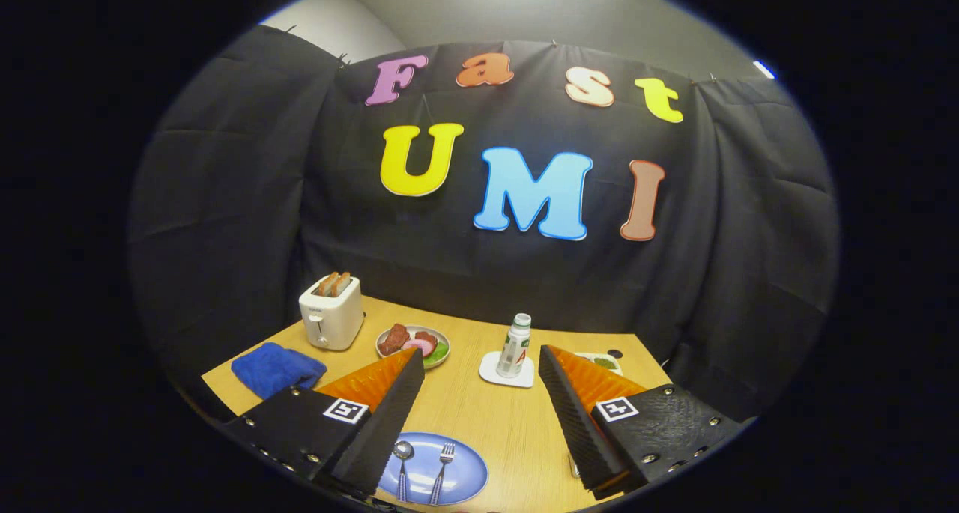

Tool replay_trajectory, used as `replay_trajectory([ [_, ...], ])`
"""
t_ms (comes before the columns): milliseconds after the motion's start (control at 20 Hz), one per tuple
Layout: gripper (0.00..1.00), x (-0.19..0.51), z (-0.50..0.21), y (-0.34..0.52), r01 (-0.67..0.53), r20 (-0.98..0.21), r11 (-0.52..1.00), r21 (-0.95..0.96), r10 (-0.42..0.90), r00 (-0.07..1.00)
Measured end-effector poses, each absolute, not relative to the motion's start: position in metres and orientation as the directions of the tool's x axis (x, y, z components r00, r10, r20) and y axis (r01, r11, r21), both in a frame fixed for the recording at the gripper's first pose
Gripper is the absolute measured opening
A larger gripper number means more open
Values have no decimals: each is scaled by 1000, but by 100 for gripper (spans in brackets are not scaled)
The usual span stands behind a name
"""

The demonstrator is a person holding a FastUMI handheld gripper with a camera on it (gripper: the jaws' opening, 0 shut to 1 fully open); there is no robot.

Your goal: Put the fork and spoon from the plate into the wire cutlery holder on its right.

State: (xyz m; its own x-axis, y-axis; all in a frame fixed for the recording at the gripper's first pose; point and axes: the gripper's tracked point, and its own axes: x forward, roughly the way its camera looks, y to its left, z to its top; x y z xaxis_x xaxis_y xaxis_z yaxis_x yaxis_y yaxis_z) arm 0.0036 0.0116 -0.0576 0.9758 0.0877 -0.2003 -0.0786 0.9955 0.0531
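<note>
The gripper (481, 393) was wide open, holding nothing. The spoon (402, 460) and fork (443, 464) looked thin, hard, slippery; pinch the handles.

- Rides on the tongs (479, 393), looking forward along both spread fingers and down at a slant.
- Hangs above the near edge of the table (479, 416), close over the blue plate (464, 472).
- Faces the booth's black cloth wall (524, 273) beyond.
</note>
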Motion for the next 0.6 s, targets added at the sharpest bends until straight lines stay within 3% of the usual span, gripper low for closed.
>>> replay_trajectory([
  [350, 95, 0, -141, 37, -190, -470, 982, 6, 170, 866],
  [600, 95, -16, -226, 50, -237, -692, 970, 52, 206, 692],
])
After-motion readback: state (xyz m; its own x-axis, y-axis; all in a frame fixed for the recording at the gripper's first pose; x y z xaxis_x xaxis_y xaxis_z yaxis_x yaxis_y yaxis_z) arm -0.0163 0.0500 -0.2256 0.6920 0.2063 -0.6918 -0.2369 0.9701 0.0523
